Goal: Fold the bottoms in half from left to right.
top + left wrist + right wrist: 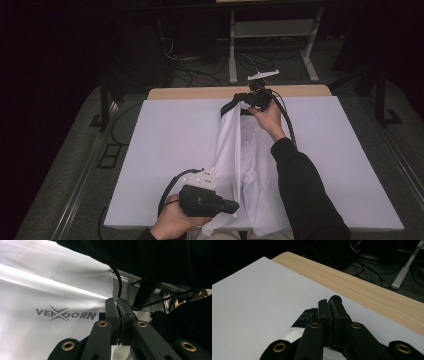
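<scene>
Dark floor with tangled cables (200, 75) and a metal stand (232, 55) is showing beyond the far edge of the white-covered surface (165, 145), where a strip of bare wood is lying exposed. A white garment (247, 170) printed with a grey logo (66, 314) is lying from the far edge to the near edge, right of the middle, its left side pulled up into a taut ridge. The left tool (231, 206) is pinching it, jaws pressed together, at the near edge, while the right tool (244, 98) is clamping its dark collar (308, 315) at the far edge.
</scene>
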`<state>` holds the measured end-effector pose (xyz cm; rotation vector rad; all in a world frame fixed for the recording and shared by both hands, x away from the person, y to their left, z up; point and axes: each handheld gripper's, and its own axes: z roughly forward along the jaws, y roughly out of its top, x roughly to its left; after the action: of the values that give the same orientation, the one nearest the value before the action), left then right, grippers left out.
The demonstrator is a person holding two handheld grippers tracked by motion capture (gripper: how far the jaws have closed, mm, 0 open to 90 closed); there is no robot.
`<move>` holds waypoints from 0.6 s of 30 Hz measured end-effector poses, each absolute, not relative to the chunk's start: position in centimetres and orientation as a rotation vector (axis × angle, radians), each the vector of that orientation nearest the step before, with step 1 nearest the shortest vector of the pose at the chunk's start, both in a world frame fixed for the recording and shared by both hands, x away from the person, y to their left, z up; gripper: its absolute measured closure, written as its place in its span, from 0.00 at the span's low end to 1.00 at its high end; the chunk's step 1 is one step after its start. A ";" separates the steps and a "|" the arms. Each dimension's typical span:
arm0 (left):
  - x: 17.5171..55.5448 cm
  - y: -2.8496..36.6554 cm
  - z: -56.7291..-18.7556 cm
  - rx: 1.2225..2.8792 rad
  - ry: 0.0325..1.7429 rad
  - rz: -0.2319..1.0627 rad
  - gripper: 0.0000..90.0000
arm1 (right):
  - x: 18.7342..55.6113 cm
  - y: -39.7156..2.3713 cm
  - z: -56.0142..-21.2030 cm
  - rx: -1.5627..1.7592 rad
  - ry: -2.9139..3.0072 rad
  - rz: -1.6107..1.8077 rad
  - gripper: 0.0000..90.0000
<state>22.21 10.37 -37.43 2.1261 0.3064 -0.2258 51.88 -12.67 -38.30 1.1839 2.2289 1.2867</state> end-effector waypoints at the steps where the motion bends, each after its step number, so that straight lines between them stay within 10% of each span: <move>1: 22.2 10.4 -37.4 2.126 0.306 -0.226 0.97 | 51.9 -12.7 -38.3 1.184 2.229 1.287 0.96; 18: 22.8 7.4 -38.1 2.118 0.265 -0.272 0.97 | 52.0 -14.7 -38.3 1.172 2.255 1.290 0.96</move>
<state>22.81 7.37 -38.12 2.1180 0.2651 -0.2723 51.97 -14.68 -38.32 1.1722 2.2548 1.2898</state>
